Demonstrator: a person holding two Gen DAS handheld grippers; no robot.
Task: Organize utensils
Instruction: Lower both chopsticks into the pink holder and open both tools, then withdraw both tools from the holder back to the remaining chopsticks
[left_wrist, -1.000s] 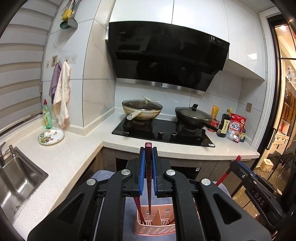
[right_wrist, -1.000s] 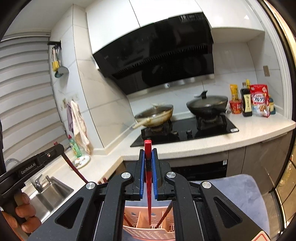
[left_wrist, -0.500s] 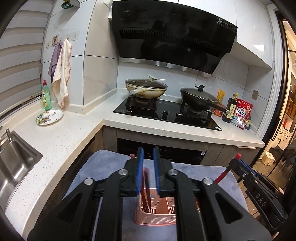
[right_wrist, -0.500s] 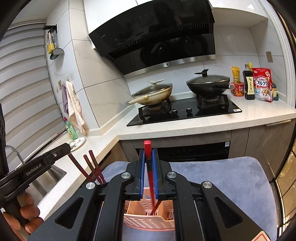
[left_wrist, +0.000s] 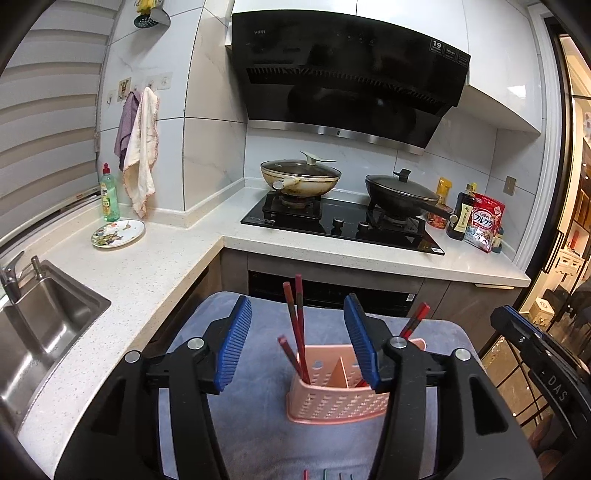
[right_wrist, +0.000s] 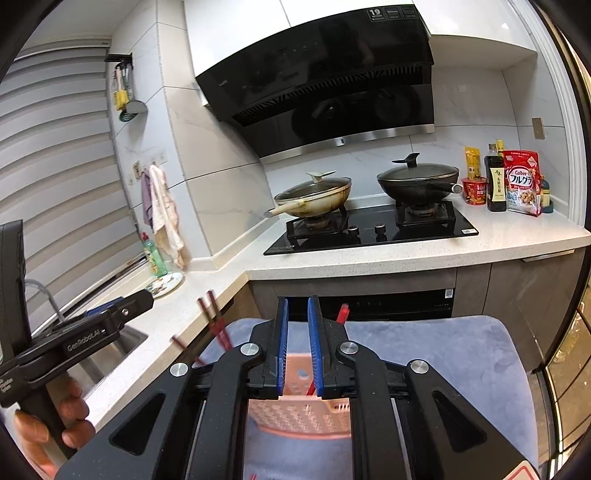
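A pink perforated utensil basket (left_wrist: 336, 400) with a middle divider stands on a grey-blue mat (left_wrist: 258, 424). Three dark red chopsticks (left_wrist: 295, 325) lean in its left compartment; more red chopsticks (left_wrist: 415, 319) stick out of the right one. My left gripper (left_wrist: 297, 345) is wide open and empty, its blue pads on either side of the basket, above it. My right gripper (right_wrist: 297, 347) is open by a small gap above the basket (right_wrist: 299, 413); a red chopstick (right_wrist: 342, 314) stands free in the basket beside its right finger. The left chopsticks (right_wrist: 216, 321) show there too.
The mat (right_wrist: 424, 354) lies on a low surface in front of an L-shaped white counter (left_wrist: 147, 266). A sink (left_wrist: 40, 325) is at left, a plate (left_wrist: 118, 232) and soap bottle (left_wrist: 109, 195) beyond. Two lidded pans (left_wrist: 301, 177) sit on the hob (left_wrist: 343, 225). Bottles and packets (left_wrist: 476, 221) stand at right.
Both grippers have let go of their red chopsticks into the basket. My left gripper has opened wide; my right has opened slightly. Both views have pulled back a little.
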